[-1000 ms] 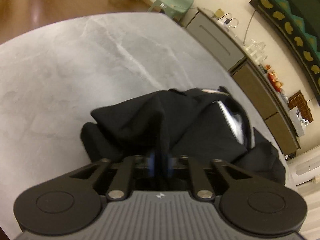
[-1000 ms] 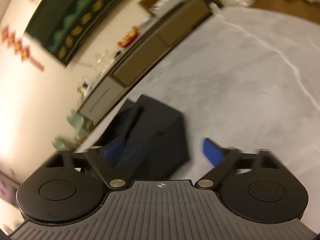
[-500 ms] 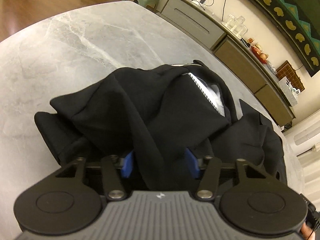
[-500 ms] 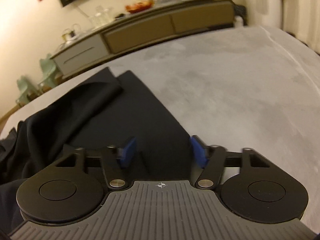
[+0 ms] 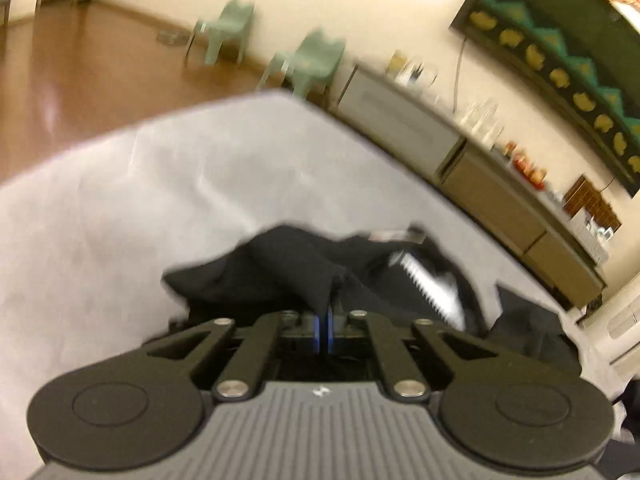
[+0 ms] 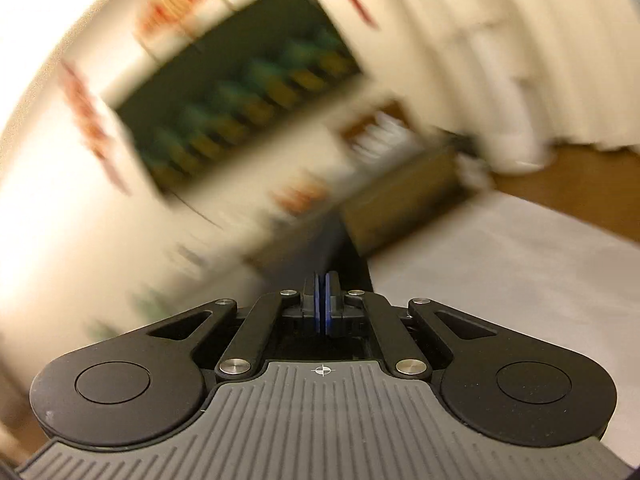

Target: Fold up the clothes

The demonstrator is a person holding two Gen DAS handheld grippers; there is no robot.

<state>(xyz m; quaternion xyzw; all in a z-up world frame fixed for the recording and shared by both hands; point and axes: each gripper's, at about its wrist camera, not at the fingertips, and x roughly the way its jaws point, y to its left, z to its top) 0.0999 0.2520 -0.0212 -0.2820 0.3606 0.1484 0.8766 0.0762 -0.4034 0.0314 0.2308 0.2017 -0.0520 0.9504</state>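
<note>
A black garment [image 5: 304, 268] with a white printed patch [image 5: 432, 288] lies bunched on the grey marble table [image 5: 160, 184]. My left gripper [image 5: 324, 320] is shut on a fold of it and holds that fold raised above the pile. My right gripper [image 6: 323, 300] is shut on a thin black edge of the garment [image 6: 348, 248] that runs up and away from the fingers. The right wrist view is heavily blurred.
A long sideboard [image 5: 472, 168] with jars and clutter stands along the wall past the table's far edge. Two green chairs [image 5: 308, 60] stand on the wooden floor. The table [image 6: 500, 264] fills the right of the right wrist view.
Both grippers closed: the left went from open around the cloth to shut on a fold. The right shut on the garment's edge and swung upward, now facing the wall.
</note>
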